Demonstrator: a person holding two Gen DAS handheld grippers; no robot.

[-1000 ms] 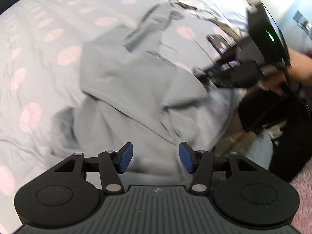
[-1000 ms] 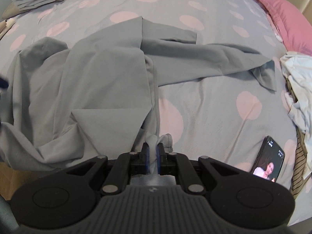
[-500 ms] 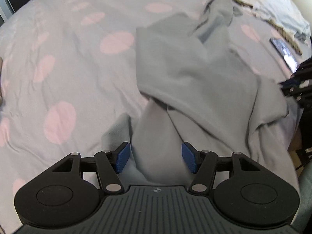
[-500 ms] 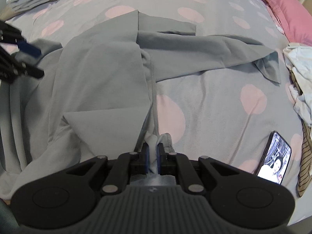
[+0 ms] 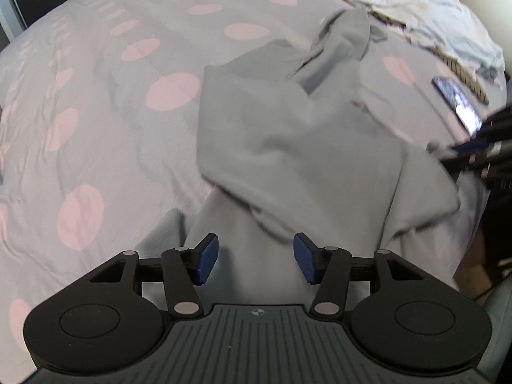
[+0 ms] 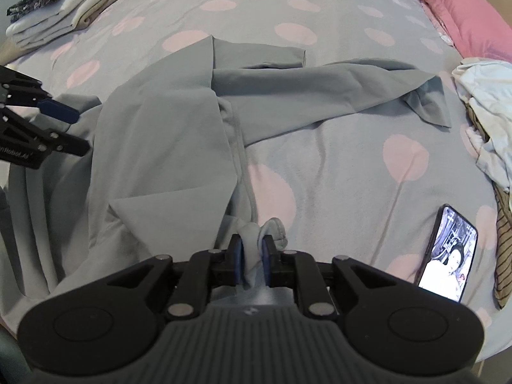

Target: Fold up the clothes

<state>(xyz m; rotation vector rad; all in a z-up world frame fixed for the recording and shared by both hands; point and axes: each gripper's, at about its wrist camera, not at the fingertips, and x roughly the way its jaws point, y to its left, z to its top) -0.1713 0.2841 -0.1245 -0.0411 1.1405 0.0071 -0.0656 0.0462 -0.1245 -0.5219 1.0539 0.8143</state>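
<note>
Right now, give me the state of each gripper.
Left gripper: open, holding nothing, over the grey garment.
Right gripper: shut on the grey garment's edge.

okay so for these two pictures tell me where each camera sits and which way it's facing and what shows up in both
Left wrist: sits behind the open left gripper, facing across the bed along the grey garment; the right gripper pokes in at the right edge.
Right wrist: sits behind the right gripper, shut on the garment's edge, facing up the bed toward the pink pillow and folded stack; the left gripper enters at left.
Shared: the garment, spotted bedcover, phone.
</note>
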